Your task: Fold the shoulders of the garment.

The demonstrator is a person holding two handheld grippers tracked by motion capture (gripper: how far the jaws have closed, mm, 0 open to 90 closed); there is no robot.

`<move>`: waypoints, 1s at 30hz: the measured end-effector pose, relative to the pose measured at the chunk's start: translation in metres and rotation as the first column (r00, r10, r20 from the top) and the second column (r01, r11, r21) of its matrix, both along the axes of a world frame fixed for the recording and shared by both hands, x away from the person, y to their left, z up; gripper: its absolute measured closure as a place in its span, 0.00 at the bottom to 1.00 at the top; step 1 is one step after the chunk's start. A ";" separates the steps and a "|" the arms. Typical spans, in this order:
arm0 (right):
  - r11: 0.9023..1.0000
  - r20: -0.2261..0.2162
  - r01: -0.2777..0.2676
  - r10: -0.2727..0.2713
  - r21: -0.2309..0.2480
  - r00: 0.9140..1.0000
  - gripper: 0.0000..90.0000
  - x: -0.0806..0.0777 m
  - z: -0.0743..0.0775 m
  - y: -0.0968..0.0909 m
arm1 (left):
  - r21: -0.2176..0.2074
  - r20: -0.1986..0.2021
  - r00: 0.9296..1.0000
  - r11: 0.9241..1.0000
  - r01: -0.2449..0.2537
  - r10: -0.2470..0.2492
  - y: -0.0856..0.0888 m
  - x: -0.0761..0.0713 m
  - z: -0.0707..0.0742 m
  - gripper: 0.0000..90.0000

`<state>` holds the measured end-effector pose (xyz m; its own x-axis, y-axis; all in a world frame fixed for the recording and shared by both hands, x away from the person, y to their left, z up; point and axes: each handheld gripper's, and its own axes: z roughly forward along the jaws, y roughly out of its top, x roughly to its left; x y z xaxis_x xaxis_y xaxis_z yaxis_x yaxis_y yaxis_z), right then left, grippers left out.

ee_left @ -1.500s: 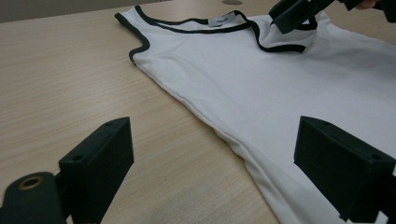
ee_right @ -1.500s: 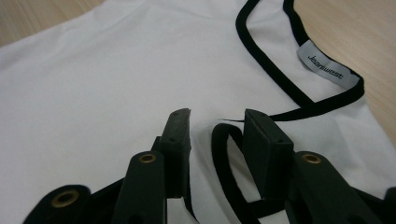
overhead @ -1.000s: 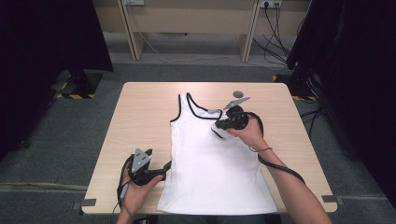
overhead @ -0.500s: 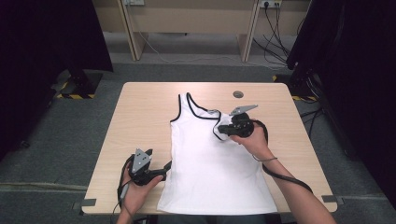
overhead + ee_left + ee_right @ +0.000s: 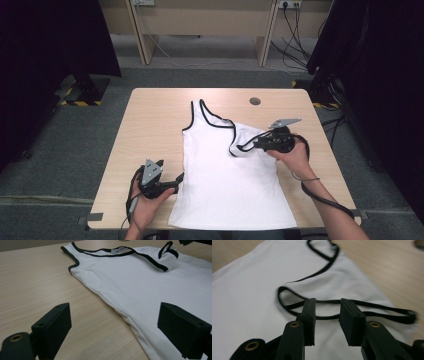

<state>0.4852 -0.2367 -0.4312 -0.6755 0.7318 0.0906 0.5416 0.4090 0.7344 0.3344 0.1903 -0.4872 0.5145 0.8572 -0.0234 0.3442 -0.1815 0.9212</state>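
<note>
A white tank top [image 5: 230, 185] with black trim lies flat on the wooden table [image 5: 150, 125]. Its right shoulder strap [image 5: 239, 141] is folded down over the chest. My right gripper [image 5: 248, 146] lies level just right of that strap. Its jaws have just been opening, and in the right gripper view the right gripper [image 5: 327, 315] shows a gap with the black strap [image 5: 374, 306] lying loose at its tips, unpinched. My left gripper [image 5: 177, 179] rests wide open at the shirt's lower left edge. In the left gripper view the left gripper [image 5: 113, 332] straddles the side seam [image 5: 117, 311].
A round cable hole [image 5: 255, 101] sits near the table's far edge. Bare wood lies left of the shirt. Beyond the table stand desk legs [image 5: 145, 45] with trailing cables [image 5: 290, 20], and dark curtains [image 5: 50, 40] hang on both sides.
My right gripper moved right and toward the near side, dragging the shoulder strap down over the shirt, and its jaws have parted. The left gripper stayed put.
</note>
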 end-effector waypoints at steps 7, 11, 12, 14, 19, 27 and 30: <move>0.983 -0.006 0.173 -0.174 -0.067 0.985 0.66 0.034 0.003 -0.029 | -0.002 -0.003 1.000 1.000 0.000 0.000 0.000 0.000 0.000 0.12; 0.979 -0.040 0.179 -0.184 -0.095 0.982 0.63 0.050 0.001 -0.030 | -0.005 -0.002 1.000 1.000 -0.001 0.001 0.000 0.000 0.000 0.13; 0.979 -0.048 0.176 -0.182 -0.099 0.982 0.63 0.052 0.000 -0.029 | -0.006 -0.001 1.000 1.000 -0.001 0.001 0.000 0.000 0.000 0.12; 0.980 -0.065 0.162 -0.170 -0.113 0.983 0.63 0.056 -0.003 -0.027 | -0.007 -0.002 1.000 1.000 -0.001 0.001 0.001 0.000 0.000 0.12; 0.977 -0.093 0.149 -0.165 -0.155 0.982 0.86 0.061 -0.012 -0.024 | -0.006 0.002 1.000 1.000 0.000 0.000 0.000 0.000 0.000 0.13; 0.971 -0.096 0.185 -0.200 -0.150 0.975 0.94 0.064 -0.014 -0.033 | -0.006 -0.001 1.000 1.000 0.000 0.000 0.000 0.000 0.000 0.12; 0.968 -0.090 0.206 -0.220 -0.143 0.971 0.93 0.066 -0.016 -0.034 | -0.006 -0.002 1.000 1.000 -0.001 0.001 0.000 0.000 0.000 0.12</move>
<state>0.5509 -0.2707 -0.4470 -0.4950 0.8677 0.0456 0.6972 0.3653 0.6168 0.3345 0.1907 -0.4873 0.5133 0.8577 -0.0297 0.3462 -0.1753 0.9216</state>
